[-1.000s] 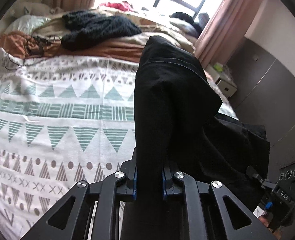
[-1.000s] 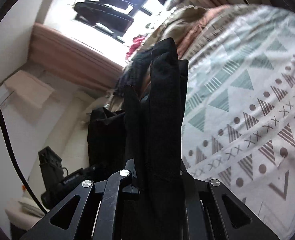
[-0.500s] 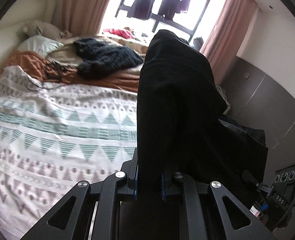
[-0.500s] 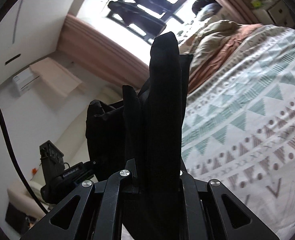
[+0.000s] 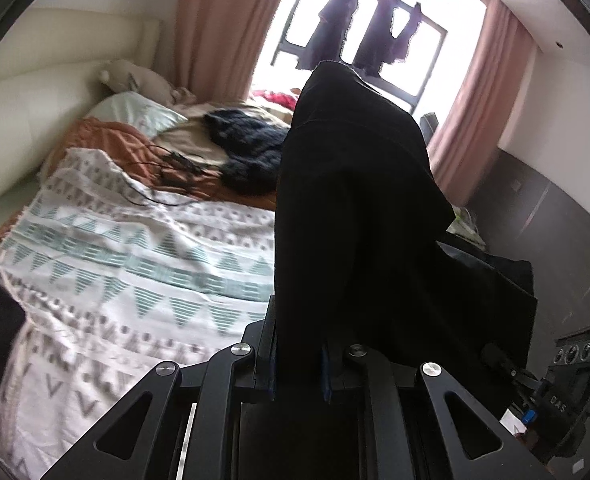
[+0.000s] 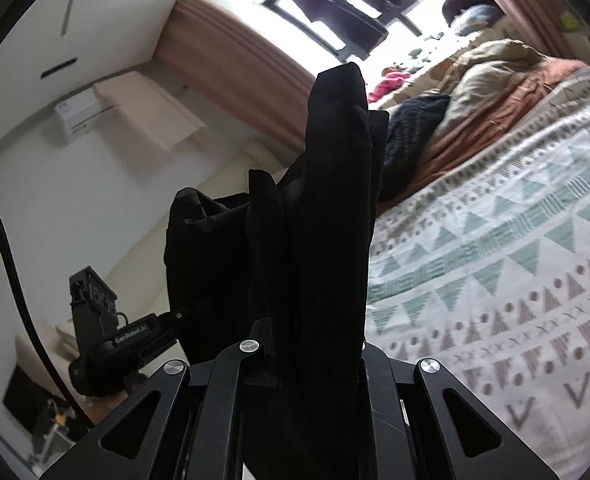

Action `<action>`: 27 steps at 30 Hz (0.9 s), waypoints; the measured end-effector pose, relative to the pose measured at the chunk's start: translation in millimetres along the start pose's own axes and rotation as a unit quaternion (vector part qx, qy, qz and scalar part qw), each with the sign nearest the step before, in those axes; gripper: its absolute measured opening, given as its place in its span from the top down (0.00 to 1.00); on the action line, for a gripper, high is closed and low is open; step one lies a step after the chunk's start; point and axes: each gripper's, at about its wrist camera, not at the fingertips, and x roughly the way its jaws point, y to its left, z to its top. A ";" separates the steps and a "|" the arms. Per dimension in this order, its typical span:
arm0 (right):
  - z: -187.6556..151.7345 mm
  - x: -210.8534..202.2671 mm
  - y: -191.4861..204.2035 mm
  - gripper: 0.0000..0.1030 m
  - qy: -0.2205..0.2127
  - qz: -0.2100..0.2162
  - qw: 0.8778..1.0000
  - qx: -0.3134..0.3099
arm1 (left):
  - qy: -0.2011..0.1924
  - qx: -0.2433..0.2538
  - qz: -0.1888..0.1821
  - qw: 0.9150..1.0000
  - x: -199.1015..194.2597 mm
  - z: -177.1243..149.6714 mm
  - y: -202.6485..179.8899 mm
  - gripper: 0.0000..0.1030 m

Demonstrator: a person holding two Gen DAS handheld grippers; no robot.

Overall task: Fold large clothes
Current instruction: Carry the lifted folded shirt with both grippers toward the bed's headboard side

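Observation:
A large black garment [image 5: 355,200] hangs in the air above the bed, held between both grippers. My left gripper [image 5: 297,344] is shut on one bunched edge of it, and the cloth stands up over the fingers and hides their tips. My right gripper [image 6: 319,344] is shut on another bunched edge of the black garment [image 6: 335,200], which rises as a tall fold. In the left wrist view the right gripper [image 5: 535,392] shows at the lower right; in the right wrist view the left gripper [image 6: 135,340] shows at the lower left, with cloth stretched between them.
Below lies a bed with a white patterned blanket [image 5: 135,272] of green and grey triangles. A dark knitted garment [image 5: 247,148] and an orange cover [image 5: 107,140] lie near the pillows. Pink curtains [image 5: 223,20] frame a window with hanging clothes. A dark wall panel [image 5: 555,220] stands at the right.
Both grippers have risen with the black garment still clamped, and they point higher, so the window and headboard have come into view. The right gripper has rolled, and the bed looks more level.

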 end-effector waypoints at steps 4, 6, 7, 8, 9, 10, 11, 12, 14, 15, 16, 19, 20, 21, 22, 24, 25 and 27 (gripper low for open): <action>-9.8 22.6 31.1 0.88 0.004 0.010 1.000 -0.019 | -0.014 -0.008 0.008 1.000 -20.1 7.6 33.9 0.85; -15.5 35.8 45.3 0.88 0.007 0.019 0.999 -0.024 | -0.021 -0.008 0.014 1.000 -27.9 12.1 50.5 0.85; -18.2 41.3 50.4 0.88 0.008 0.022 0.999 -0.027 | -0.023 -0.009 0.016 1.000 -31.0 13.2 56.9 0.85; -22.5 50.8 58.4 0.88 0.009 0.027 0.999 -0.031 | -0.028 -0.010 0.019 0.999 -36.3 15.5 68.5 0.86; -27.0 58.6 65.0 0.88 0.011 0.032 0.999 -0.035 | -0.031 -0.010 0.022 0.999 -40.6 16.7 77.8 0.86; -30.3 64.2 70.7 0.88 0.013 0.036 0.999 -0.038 | -0.033 -0.010 0.026 0.999 -44.9 18.0 87.5 0.86; -33.2 72.3 76.1 0.88 0.017 0.041 0.998 -0.042 | -0.035 -0.012 0.029 0.999 -49.0 18.8 95.3 0.86; -37.5 82.0 83.2 0.88 0.022 0.046 0.998 -0.046 | -0.038 -0.013 0.033 0.999 -54.4 19.1 105.0 0.86; -46.3 100.3 96.9 0.88 0.033 0.057 0.996 -0.055 | -0.042 -0.018 0.045 0.998 -66.6 22.1 129.1 0.86; -50.3 107.8 103.0 0.88 0.037 0.059 0.996 -0.060 | -0.043 -0.019 0.050 0.998 -71.6 22.9 139.1 0.86; -56.0 117.8 112.6 0.88 0.042 0.059 0.995 -0.070 | -0.044 -0.021 0.053 0.997 -75.9 24.0 147.1 0.86; -69.5 141.9 140.8 0.88 0.058 0.066 0.992 -0.094 | -0.050 -0.028 0.070 0.996 -95.8 26.4 179.4 0.86; -76.2 152.6 155.0 0.88 0.065 0.072 0.990 -0.102 | -0.053 -0.033 0.076 0.995 -104.1 27.4 192.3 0.86; -80.4 159.1 163.7 0.88 0.068 0.078 0.989 -0.107 | -0.056 -0.038 0.080 0.994 -111.7 28.2 204.5 0.86; -87.6 164.7 175.4 0.88 0.072 0.084 0.987 -0.113 | -0.059 -0.041 0.084 0.994 -118.5 27.9 213.4 0.86; -103.4 178.6 200.4 0.88 0.078 0.098 0.984 -0.124 | -0.064 -0.045 0.096 0.992 -132.3 29.3 234.5 0.86; -109.4 184.1 208.7 0.88 0.082 0.103 0.983 -0.125 | -0.066 -0.044 0.102 0.992 -139.0 30.0 243.9 0.86; -122.0 194.3 223.7 0.88 0.091 0.111 0.981 -0.128 | -0.071 -0.044 0.115 0.990 -155.1 30.4 261.7 0.86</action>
